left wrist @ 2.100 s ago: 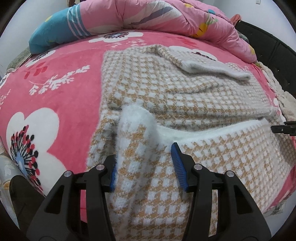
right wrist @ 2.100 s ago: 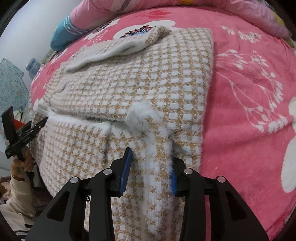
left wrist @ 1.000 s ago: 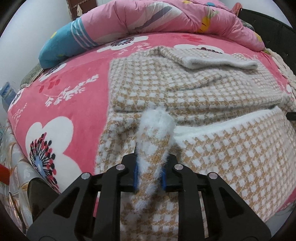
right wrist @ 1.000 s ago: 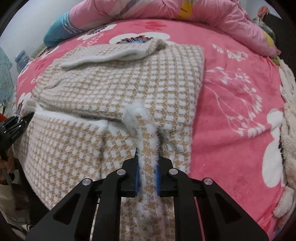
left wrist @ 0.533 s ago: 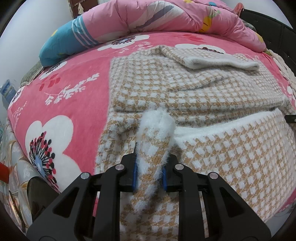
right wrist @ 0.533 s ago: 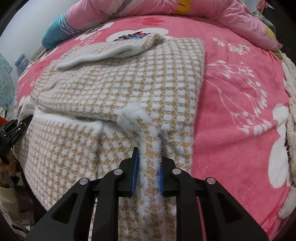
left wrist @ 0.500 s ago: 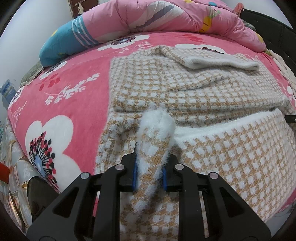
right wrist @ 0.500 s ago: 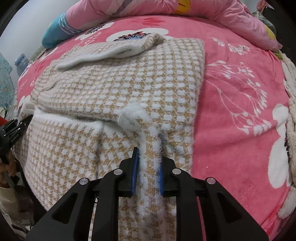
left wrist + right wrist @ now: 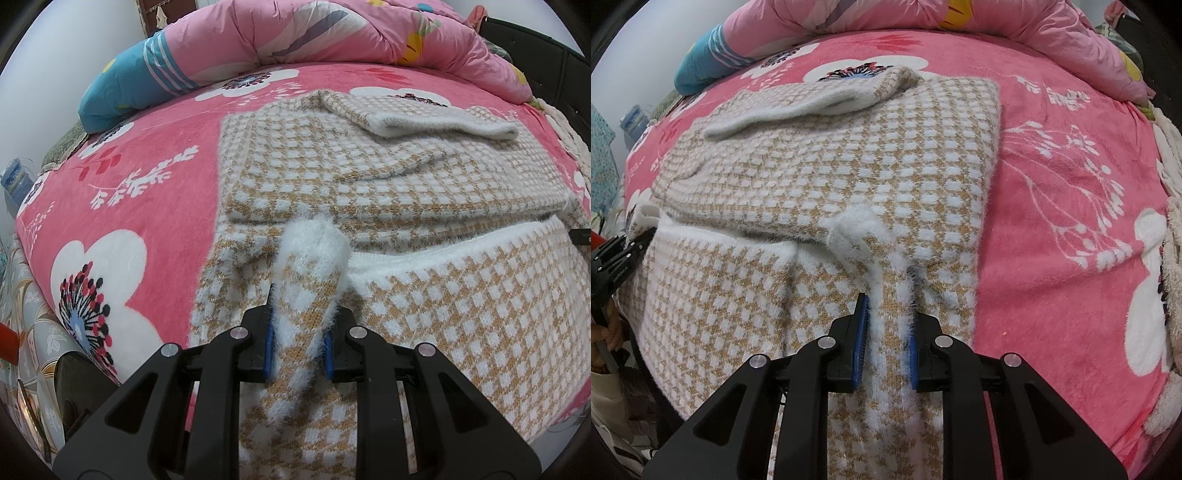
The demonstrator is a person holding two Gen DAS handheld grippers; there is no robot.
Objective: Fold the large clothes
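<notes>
A fuzzy tan-and-white checked sweater (image 9: pixel 388 177) lies on the bed, its upper part folded with a sleeve laid across the top. Its lower hem hangs toward me over the bed's near edge. My left gripper (image 9: pixel 299 332) is shut on a pinched-up ridge of the white hem at the sweater's left corner. In the right wrist view the same sweater (image 9: pixel 849 158) fills the middle, and my right gripper (image 9: pixel 886 332) is shut on a similar ridge near its right corner. The left gripper (image 9: pixel 617 258) shows at that view's far left, held by a hand.
A pink flowered blanket (image 9: pixel 129 206) covers the bed. A rolled pink duvet (image 9: pixel 314 33) and a blue striped pillow (image 9: pixel 125 92) lie along the far side. A dark headboard (image 9: pixel 546 66) stands at the right, and cream fleecy fabric (image 9: pixel 1171 229) lies along the right edge.
Two seconds ago both grippers stood open around the raised hem folds; now each is shut on its fold. Over the last second neither hand has moved.
</notes>
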